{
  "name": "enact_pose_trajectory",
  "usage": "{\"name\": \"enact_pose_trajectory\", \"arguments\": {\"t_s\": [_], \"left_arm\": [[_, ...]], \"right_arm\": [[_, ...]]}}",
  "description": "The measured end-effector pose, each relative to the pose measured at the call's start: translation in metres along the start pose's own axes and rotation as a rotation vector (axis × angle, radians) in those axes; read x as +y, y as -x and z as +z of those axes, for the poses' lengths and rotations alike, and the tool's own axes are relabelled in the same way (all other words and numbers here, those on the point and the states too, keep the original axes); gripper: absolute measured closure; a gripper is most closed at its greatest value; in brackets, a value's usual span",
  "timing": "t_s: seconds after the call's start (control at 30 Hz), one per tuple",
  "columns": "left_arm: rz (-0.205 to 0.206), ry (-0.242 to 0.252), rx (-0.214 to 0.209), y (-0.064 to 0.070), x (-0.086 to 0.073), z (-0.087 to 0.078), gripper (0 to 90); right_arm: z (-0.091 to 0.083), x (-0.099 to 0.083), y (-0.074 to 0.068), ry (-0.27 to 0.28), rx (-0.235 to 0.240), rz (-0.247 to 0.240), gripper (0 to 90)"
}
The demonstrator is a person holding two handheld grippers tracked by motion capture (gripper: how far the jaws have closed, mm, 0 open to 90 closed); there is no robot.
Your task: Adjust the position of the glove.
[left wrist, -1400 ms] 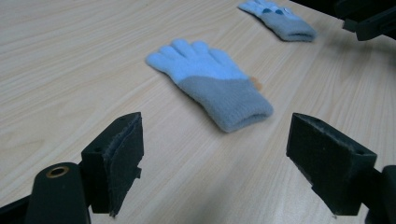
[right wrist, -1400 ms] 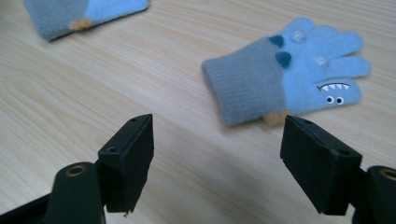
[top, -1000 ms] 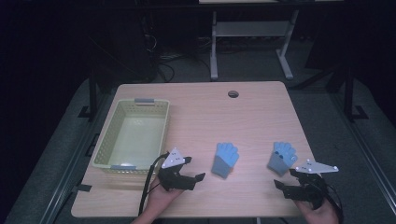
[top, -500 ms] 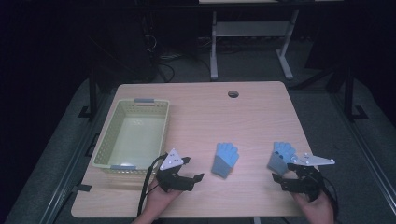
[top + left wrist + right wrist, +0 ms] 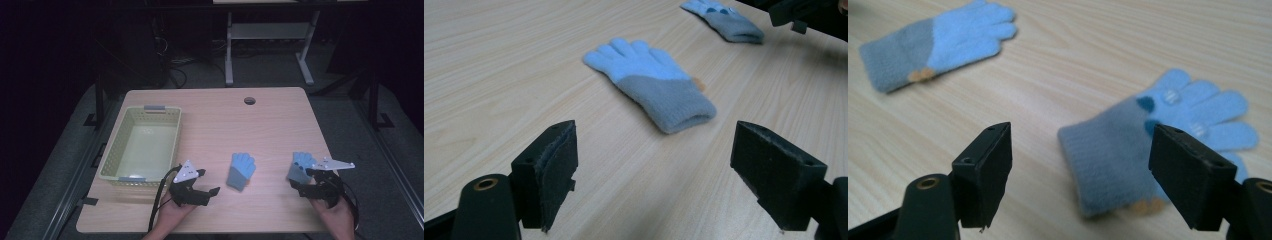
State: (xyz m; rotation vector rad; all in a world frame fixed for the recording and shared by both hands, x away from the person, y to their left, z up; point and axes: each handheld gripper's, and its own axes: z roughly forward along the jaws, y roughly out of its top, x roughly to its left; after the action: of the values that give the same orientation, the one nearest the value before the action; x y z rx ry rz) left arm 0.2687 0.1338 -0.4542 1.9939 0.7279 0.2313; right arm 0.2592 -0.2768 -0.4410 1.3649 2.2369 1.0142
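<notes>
Two light blue knit gloves with grey-blue cuffs lie flat on the wooden table. One glove [image 5: 242, 170] [image 5: 651, 82] [image 5: 940, 41] is near the front middle. The other glove [image 5: 300, 166] [image 5: 1158, 134] [image 5: 723, 20] lies to its right. My left gripper [image 5: 209, 194] [image 5: 659, 177] is open, low over the table, left of the middle glove with bare wood between its jaws. My right gripper [image 5: 303, 184] [image 5: 1083, 172] is open just at the cuff of the right glove, which lies partly between its jaws.
A pale green plastic basket [image 5: 111, 165] with nothing in it stands at the left of the table. A round cable hole [image 5: 249, 100] is near the far edge. Dark floor, cables and a metal stand frame [image 5: 270, 45] lie beyond the table.
My right gripper has moved forward and left, up to the cuff of the right glove. The left gripper and both gloves have stayed where they were.
</notes>
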Motion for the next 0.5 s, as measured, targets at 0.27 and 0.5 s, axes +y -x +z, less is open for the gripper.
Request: {"name": "enact_pose_trajectory", "arguments": {"t_s": [0.27,0.5], "left_arm": [[-0.003,0.001,0.001,0.001,0.0,0.001,18.8],[-0.005,0.015,-0.004,0.0,0.0,-0.001,18.8]], "right_arm": [[0.01,0.018,0.01,-0.034,-0.008,0.008,25.1],[0.022,0.033,0.016,-0.085,-0.031,0.015,26.0]]}}
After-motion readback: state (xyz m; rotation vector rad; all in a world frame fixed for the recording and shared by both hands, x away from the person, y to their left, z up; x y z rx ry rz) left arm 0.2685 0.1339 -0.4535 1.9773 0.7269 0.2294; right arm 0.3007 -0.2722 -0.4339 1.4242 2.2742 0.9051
